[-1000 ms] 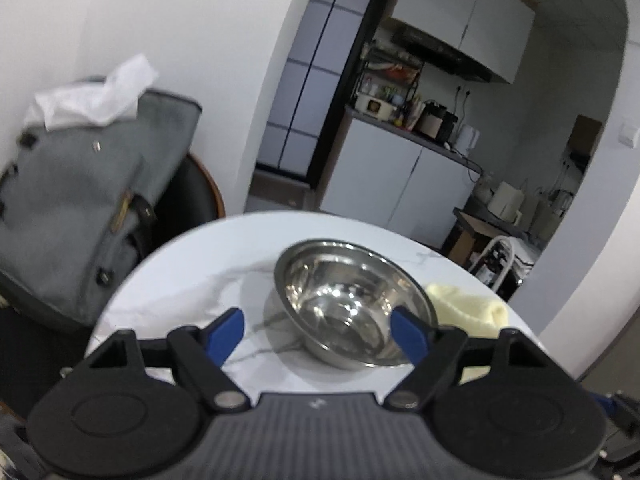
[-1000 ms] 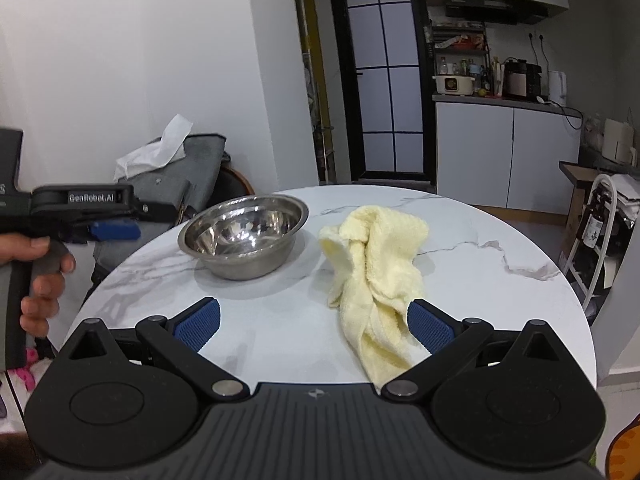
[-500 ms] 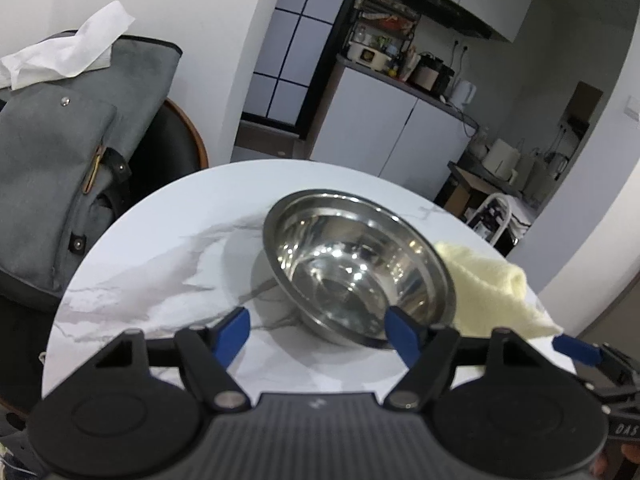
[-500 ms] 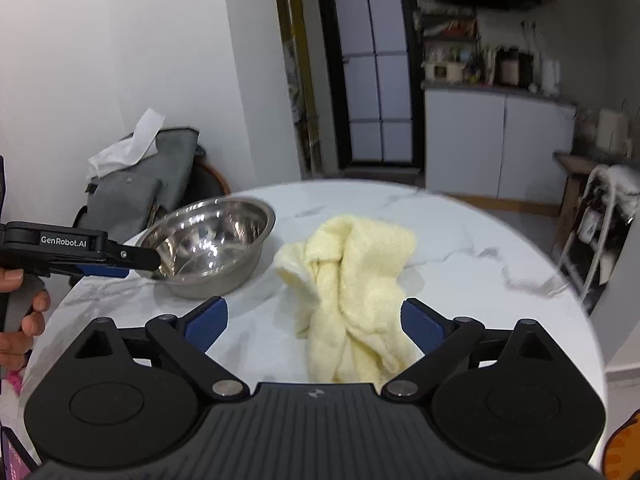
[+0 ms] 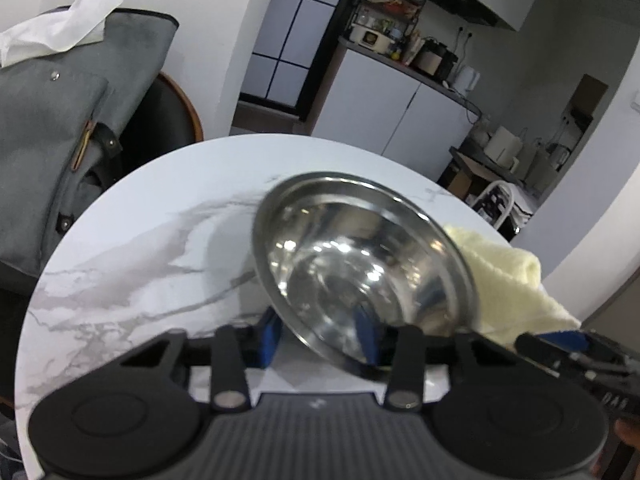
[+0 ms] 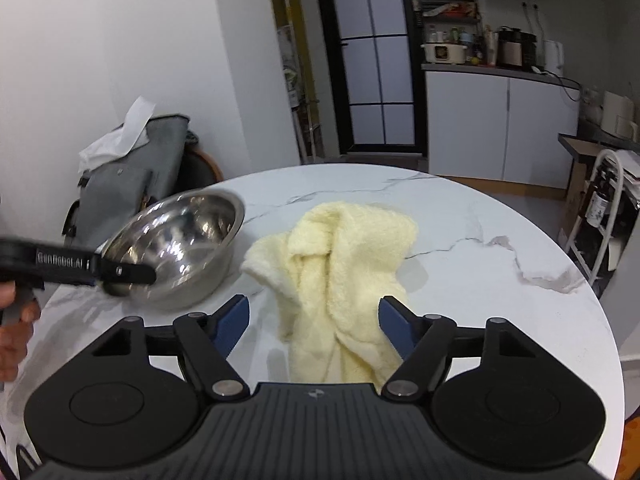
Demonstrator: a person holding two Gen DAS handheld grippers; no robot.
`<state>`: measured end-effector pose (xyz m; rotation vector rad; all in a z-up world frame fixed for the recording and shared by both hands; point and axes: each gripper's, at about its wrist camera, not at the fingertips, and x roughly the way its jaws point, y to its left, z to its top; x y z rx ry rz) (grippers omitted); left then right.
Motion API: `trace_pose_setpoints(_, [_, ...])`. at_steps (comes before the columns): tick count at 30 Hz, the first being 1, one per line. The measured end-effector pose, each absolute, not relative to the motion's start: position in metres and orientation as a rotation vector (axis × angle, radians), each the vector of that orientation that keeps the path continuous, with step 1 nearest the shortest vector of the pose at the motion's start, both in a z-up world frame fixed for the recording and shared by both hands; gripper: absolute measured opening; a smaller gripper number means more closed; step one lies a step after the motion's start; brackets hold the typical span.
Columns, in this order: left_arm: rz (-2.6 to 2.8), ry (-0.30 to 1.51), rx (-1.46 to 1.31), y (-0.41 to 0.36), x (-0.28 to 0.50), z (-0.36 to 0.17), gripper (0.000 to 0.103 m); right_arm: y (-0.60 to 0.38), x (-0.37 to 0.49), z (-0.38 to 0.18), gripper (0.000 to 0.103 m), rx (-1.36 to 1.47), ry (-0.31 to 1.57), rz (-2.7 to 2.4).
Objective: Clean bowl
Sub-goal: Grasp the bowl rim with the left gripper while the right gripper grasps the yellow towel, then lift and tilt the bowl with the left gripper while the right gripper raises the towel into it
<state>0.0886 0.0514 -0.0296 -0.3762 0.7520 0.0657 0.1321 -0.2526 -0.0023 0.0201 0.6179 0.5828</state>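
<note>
A shiny steel bowl (image 5: 360,264) sits tilted on the round marble table (image 5: 132,264). My left gripper (image 5: 320,336) is shut on the bowl's near rim, one finger inside and one outside; this also shows in the right wrist view, where the bowl (image 6: 180,240) is tipped up at the left. A crumpled pale yellow towel (image 6: 340,264) lies in the table's middle, and it shows right of the bowl in the left wrist view (image 5: 508,280). My right gripper (image 6: 312,320) is open, its blue fingers straddling the towel's near end.
A grey bag (image 6: 132,184) with white tissue on top sits on a chair at the table's left edge. Kitchen cabinets (image 6: 500,124) and a glass door stand beyond. A white rack (image 6: 608,208) stands at the right.
My left gripper closed on the bowl's near rim and tipped the bowl up. My right gripper moved forward over the towel's near end.
</note>
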Motion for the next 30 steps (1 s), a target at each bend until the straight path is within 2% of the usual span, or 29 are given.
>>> trace_pose_setpoints(1, [0.064, 0.755, -0.371, 0.050, 0.088, -0.031, 0.013, -0.252, 0.132, -0.003, 0.076, 0.021, 0.616, 0.577])
trace_pose_setpoints(3, [0.052, 0.753, -0.371, 0.049, 0.087, -0.031, 0.011, -0.250, 0.133, -0.005, 0.075, 0.014, 0.619, 0.578])
trace_pose_setpoints(7, [0.033, 0.743, -0.352, 0.046, 0.083, -0.031, 0.006, -0.242, 0.136, -0.009, 0.057, -0.016, 0.621, 0.578])
trace_pose_setpoints(8, [0.027, 0.741, -0.345, 0.045, 0.082, -0.031, 0.006, -0.240, 0.137, -0.010, 0.050, -0.023, 0.621, 0.577])
trace_pose_setpoints(10, [0.027, 0.740, -0.334, 0.044, 0.081, -0.032, 0.006, -0.237, 0.140, -0.013, 0.046, -0.031, 0.620, 0.567])
trace_pose_setpoints(15, [0.018, 0.740, -0.335, 0.044, 0.077, -0.033, 0.007, -0.230, 0.147, -0.018, 0.045, -0.028, 0.619, 0.562])
trace_pose_setpoints(17, [0.013, 0.741, -0.341, 0.044, 0.076, -0.033, 0.007, -0.229, 0.149, -0.019, 0.042, -0.029, 0.618, 0.559])
trace_pose_setpoints(18, [0.011, 0.741, -0.346, 0.045, 0.076, -0.033, 0.007, -0.229, 0.149, -0.019, 0.039, -0.030, 0.616, 0.558])
trace_pose_setpoints(19, [0.011, 0.742, -0.351, 0.046, 0.076, -0.034, 0.007, -0.228, 0.149, -0.021, 0.030, -0.035, 0.612, 0.557])
trace_pose_setpoints(20, [0.011, 0.742, -0.355, 0.047, 0.076, -0.034, 0.007, -0.228, 0.150, -0.021, 0.025, -0.037, 0.609, 0.559])
trace_pose_setpoints(22, [0.009, 0.743, -0.374, 0.049, 0.076, -0.034, 0.006, -0.230, 0.151, -0.020, 0.021, -0.033, 0.601, 0.564])
trace_pose_setpoints(30, [0.003, 0.731, -0.442, 0.056, 0.076, -0.038, 0.005, -0.241, 0.130, 0.010, 0.020, -0.030, 0.524, 0.605])
